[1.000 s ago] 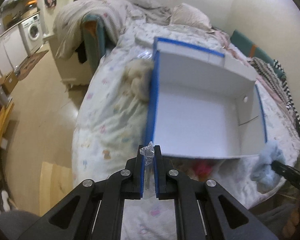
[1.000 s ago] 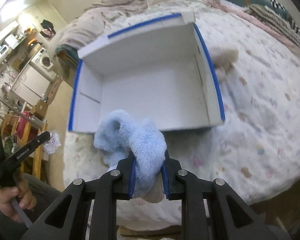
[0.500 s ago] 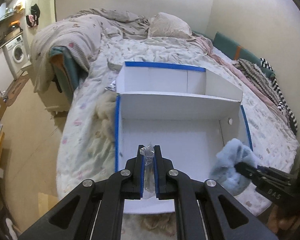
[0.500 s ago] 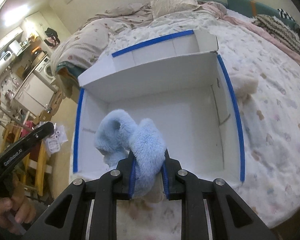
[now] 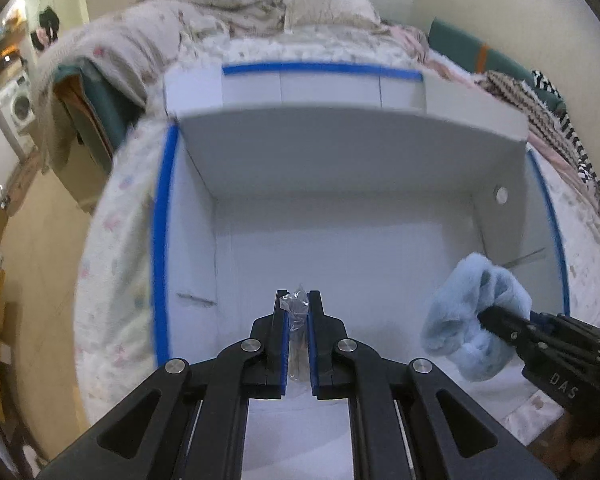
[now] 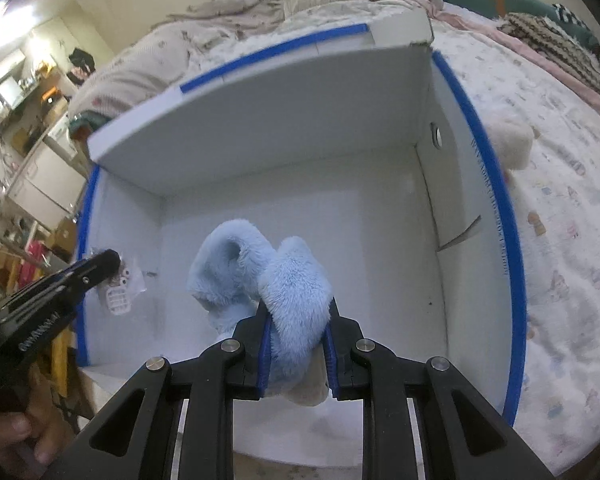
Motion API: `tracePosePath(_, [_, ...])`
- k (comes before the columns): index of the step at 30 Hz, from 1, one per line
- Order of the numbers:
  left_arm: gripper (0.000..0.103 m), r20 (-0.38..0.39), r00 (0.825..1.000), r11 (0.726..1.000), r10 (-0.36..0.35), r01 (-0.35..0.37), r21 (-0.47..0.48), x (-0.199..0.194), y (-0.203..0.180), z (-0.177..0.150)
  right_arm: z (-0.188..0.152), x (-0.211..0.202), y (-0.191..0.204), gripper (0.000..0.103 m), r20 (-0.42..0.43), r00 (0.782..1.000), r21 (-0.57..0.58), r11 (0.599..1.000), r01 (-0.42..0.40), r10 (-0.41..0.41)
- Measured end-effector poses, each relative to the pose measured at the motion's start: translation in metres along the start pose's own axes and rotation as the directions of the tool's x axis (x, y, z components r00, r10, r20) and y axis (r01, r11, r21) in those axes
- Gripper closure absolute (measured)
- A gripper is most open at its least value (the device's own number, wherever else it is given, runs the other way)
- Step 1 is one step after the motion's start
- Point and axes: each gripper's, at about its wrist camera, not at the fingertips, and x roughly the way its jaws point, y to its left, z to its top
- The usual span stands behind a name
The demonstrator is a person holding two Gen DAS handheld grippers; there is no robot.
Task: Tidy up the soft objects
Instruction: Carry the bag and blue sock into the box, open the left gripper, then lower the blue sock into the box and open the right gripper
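A white open box with blue-taped edges [image 5: 161, 216] [image 6: 496, 184] lies on the bed. My left gripper [image 5: 298, 312] is shut on a small clear plastic packet [image 5: 298, 308] and holds it over the box's near left part; the packet also shows in the right wrist view [image 6: 120, 292]. My right gripper [image 6: 296, 320] is shut on a fluffy light blue soft item [image 6: 260, 276] and holds it over the box's inside; it also shows in the left wrist view [image 5: 472, 312] near the box's right wall.
A cream fluffy item [image 6: 508, 140] lies on the patterned bed cover [image 6: 560, 220] just outside the box's right wall. Pillows and bedding [image 5: 328, 4] lie behind the box. Floor and a washing machine [image 5: 20, 108] are at the left.
Both grippers have moved forward over the box, from its near edge to above its inside. Each still holds its item.
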Motion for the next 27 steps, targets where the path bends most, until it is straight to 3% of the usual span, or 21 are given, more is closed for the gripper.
tracePosePath(11, [0.095, -0.038, 0.999, 0.997, -0.013, 0.016, 0.073, 0.028, -0.012, -0.010, 0.000, 0.041, -0.009, 0.080, -0.100, 0.994, 0.004, 0.999, 0.053, -0.052])
tracePosePath(17, [0.080, -0.036, 0.999, 0.997, -0.002, 0.005, 0.079, 0.028, -0.008, -0.010, 0.001, 0.049, -0.011, 0.079, -0.123, 0.991, 0.001, 0.998, 0.062, -0.061])
tracePosePath(19, [0.060, -0.052, 0.999, 0.997, 0.007, -0.003, 0.074, 0.030, -0.008, -0.012, 0.001, 0.053, -0.009, 0.079, -0.133, 0.989, 0.004, 0.998, 0.063, -0.062])
tracePosePath(21, [0.050, -0.051, 0.999, 0.997, 0.018, -0.014, 0.080, 0.032, -0.009, -0.013, 0.006, 0.055, -0.005, 0.079, -0.131, 0.989, 0.003, 0.998, 0.065, -0.064])
tracePosePath(27, [0.049, -0.021, 0.998, 0.991, 0.062, -0.059, 0.121, 0.029, -0.016, -0.013, 0.011, 0.058, -0.003, 0.077, -0.133, 0.990, 0.011, 0.999, 0.053, -0.051])
